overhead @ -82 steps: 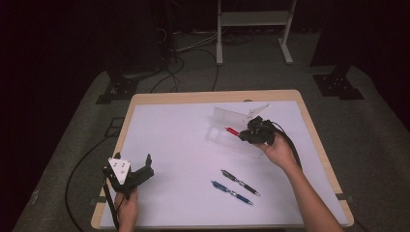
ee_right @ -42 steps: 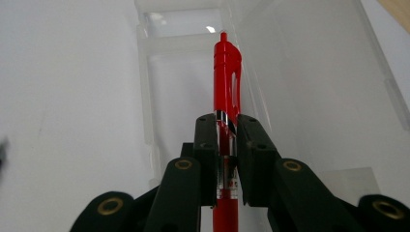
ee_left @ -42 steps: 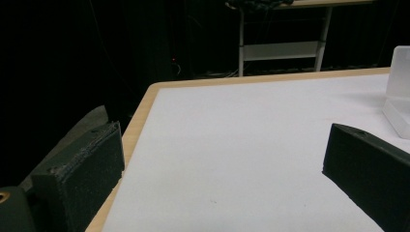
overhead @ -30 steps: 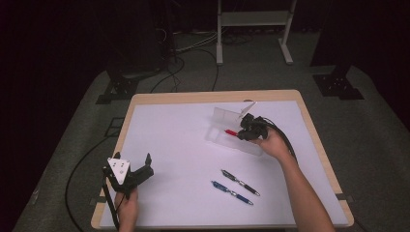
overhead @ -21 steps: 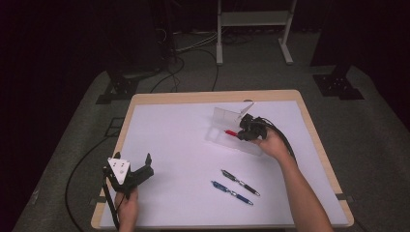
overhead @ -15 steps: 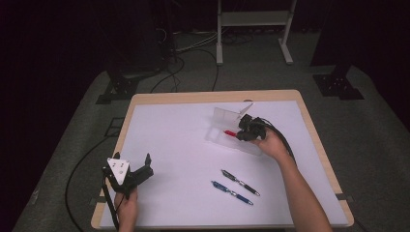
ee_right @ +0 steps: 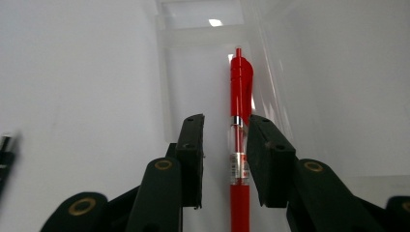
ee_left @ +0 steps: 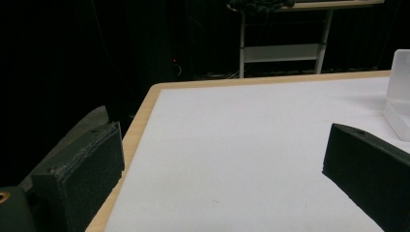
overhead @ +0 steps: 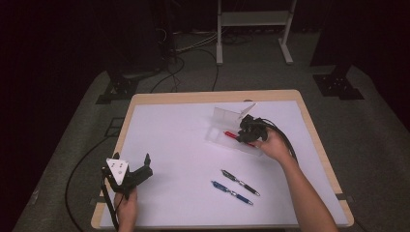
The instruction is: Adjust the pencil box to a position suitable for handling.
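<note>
My right gripper has just been opening: jaws slightly apart, the red pen between them, seemingly untouched, lying in the clear box at the table's two o'clock. My left gripper, at seven o'clock, gapes wide, holding nothing.

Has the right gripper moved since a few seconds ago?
Yes. The right gripper shifted slightly left over the clear case; its jaws have just been opening around the red pen.

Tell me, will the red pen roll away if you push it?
Probably not far: the red pen is round, but it lies inside the clear box, whose walls should stop it. Its clip may also stop rolling. It looks stiff, light and smooth, so possibly slippery.
</note>
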`<state>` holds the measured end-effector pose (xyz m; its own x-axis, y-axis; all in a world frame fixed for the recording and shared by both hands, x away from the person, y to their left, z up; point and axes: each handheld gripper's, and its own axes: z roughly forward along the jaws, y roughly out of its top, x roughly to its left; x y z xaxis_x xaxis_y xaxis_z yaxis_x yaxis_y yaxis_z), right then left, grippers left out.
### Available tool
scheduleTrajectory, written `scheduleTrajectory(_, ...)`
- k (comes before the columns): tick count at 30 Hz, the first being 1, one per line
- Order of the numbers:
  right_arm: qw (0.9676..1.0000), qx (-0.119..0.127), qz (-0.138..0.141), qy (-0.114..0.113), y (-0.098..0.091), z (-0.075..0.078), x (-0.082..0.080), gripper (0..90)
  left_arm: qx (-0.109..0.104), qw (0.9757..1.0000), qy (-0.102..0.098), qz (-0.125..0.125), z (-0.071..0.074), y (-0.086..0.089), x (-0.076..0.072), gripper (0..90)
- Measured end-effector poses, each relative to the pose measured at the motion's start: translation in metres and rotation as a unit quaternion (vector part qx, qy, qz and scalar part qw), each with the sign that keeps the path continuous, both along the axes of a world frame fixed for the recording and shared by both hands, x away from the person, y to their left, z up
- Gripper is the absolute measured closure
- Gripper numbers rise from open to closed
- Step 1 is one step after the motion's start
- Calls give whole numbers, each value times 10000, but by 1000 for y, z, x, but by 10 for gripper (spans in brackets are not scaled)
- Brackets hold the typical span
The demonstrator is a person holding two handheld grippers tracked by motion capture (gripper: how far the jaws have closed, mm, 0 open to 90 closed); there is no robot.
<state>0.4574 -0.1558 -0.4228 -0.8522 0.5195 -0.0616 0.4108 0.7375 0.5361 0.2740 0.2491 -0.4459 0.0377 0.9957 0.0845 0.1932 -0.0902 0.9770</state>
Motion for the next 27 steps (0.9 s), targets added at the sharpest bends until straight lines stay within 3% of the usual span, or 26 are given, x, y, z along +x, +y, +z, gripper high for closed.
scheduleTrajectory(8, 9993, 363, -6, -44, -10, 7, -15, 632, -2, 10000, 20, -2, 0, 0, 0, 3)
scheduleTrajectory(9, 9984, 559, -30, -3, -15, 10, -21, 627, -11, 10000, 20, -7, 0, 1, 0, 3)
scheduleTrajectory(11, 9982, 597, -48, 17, -17, 11, -24, 627, -10, 10000, 23, -4, 0, 1, 0, 3)
scheduleTrajectory(12, 9971, 764, -39, 12, -22, 14, -31, 617, -25, 10000, 11, -7, 0, 1, 0, 3)
scheduleTrajectory(15, 9959, 904, -39, -21, -28, 17, -43, 601, -9, 10000, 32, -7, 0, 0, 0, 3)
scheduleTrajectory(22, 9944, 1045, 73, -136, -34, 23, -69, 567, 39, 9999, 60, -88, -1, -3, 1, 3)
scheduleTrajectory(27, 9939, 1092, 98, -115, -35, 21, -78, 546, 51, 9999, 48, -121, -2, -3, 2, 3)
